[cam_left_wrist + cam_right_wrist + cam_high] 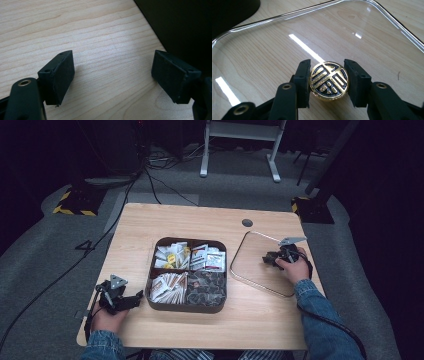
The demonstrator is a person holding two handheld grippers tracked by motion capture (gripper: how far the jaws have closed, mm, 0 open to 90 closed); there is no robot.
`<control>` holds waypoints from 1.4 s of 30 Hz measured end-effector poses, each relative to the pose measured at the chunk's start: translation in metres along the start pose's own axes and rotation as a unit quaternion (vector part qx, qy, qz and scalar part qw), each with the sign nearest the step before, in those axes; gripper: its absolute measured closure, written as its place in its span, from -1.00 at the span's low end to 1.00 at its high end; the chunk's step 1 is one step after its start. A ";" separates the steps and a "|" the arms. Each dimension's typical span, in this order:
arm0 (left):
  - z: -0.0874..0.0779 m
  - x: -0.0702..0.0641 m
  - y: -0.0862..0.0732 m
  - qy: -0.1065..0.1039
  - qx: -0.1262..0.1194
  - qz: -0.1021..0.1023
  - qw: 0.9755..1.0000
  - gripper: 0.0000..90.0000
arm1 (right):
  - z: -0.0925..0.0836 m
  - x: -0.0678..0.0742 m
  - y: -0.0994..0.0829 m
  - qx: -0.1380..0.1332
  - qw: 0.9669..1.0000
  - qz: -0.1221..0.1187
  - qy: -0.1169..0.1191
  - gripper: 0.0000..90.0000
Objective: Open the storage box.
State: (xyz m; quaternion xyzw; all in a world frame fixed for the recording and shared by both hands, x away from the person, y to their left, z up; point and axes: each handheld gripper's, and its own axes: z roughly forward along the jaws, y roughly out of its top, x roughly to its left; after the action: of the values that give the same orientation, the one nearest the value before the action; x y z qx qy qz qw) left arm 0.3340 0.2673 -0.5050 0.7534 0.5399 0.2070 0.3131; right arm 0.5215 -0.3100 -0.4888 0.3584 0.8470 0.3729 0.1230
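Right gripper (327, 81) is clamped on the lid's gold knob (329, 81); the clear lid (260, 262) lies at three o'clock of the compartment box (187, 306). Lift it level, keeping the knob centred. Left gripper (112, 77), jaws apart and empty, should steady the box wall.

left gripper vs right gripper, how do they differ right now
The right gripper is clamped on a round gold and black knob of a clear lid; the left gripper has nothing between its open jaws, only bare table. The right gripper sits over the lid, right of the compartment tray; the left gripper sits beside the tray's left wall. Both have black jaws and are hand-held.
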 end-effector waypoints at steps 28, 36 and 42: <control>-0.001 -0.001 -0.001 0.000 0.001 0.002 1.000 -0.58 | -0.042 0.027 0.016 -0.083 0.996 0.035 -0.006 -0.19; -0.002 -0.001 -0.003 -0.004 0.001 0.004 1.000 -0.58 | -0.055 0.046 0.026 -0.096 0.995 0.032 0.014 -0.14; -0.003 -0.001 -0.003 -0.004 0.000 0.004 1.000 -0.58 | -0.061 0.062 0.037 -0.107 0.993 0.024 0.036 -0.09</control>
State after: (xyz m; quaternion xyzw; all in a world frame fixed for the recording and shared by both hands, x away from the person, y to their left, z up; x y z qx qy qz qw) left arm 0.3299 0.2676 -0.5050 0.7566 0.5355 0.2055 0.3139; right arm 0.4671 -0.2822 -0.4168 0.3501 0.7971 0.4769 0.1209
